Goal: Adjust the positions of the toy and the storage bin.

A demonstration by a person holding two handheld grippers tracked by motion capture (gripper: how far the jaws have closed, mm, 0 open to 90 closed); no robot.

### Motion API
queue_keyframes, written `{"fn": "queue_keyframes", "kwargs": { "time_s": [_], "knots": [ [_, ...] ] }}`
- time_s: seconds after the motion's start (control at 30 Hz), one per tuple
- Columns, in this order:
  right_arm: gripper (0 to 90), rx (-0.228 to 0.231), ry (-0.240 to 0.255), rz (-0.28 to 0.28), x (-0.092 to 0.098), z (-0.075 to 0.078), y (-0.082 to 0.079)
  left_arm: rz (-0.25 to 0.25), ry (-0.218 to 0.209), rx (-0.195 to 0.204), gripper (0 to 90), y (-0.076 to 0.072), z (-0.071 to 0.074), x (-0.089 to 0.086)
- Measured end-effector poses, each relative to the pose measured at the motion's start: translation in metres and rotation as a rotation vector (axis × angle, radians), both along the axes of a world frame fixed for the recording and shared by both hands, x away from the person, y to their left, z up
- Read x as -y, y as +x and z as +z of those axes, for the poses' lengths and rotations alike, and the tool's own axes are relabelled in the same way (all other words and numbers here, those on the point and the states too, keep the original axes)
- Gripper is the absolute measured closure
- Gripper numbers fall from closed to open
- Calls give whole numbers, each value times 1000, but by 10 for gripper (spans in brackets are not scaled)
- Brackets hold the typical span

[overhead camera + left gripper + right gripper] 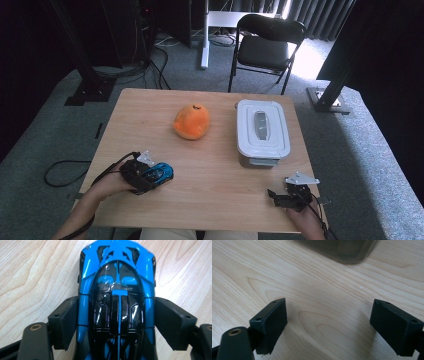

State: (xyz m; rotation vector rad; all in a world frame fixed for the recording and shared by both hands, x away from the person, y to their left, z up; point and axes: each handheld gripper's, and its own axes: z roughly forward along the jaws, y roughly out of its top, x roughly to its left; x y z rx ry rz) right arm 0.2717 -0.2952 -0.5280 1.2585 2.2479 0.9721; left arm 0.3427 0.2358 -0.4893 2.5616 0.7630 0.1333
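Left black hand-held gripper [159, 176]: near-left table edge, glossy blue-and-black toy car [116, 300] lying lengthwise between its jaws, pads at the car's flanks; whether they press, unclear. Right black hand-held gripper [274, 196]: agape, nothing between.

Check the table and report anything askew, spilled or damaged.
Nothing stands out. The blue toy car sits upright between the left claw pads, the orange soft toy and the lidded grey box rest undisturbed, and the wooden table shows no spills.
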Motion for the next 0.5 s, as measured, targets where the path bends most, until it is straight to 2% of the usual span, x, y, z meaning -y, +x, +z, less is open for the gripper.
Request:
{"fn": "queue_keyframes", "kwargs": {
  "time_s": [0.1,0.2,0.27,0.47,0.5],
  "knots": [
    [138,0,0,0,0,0,0,11,6,15,195,1,3,0],
    [138,0,0,0,0,0,0,34,-28,26,180,4,10,-1],
    [137,-1,1,-1,0,0,0,53,-29,43,180,6,12,0],
    [122,-5,-1,5,0,0,0,63,-52,54,140,9,17,8],
    [119,-6,0,6,0,0,0,71,-55,63,108,10,17,9]
  ]
}}
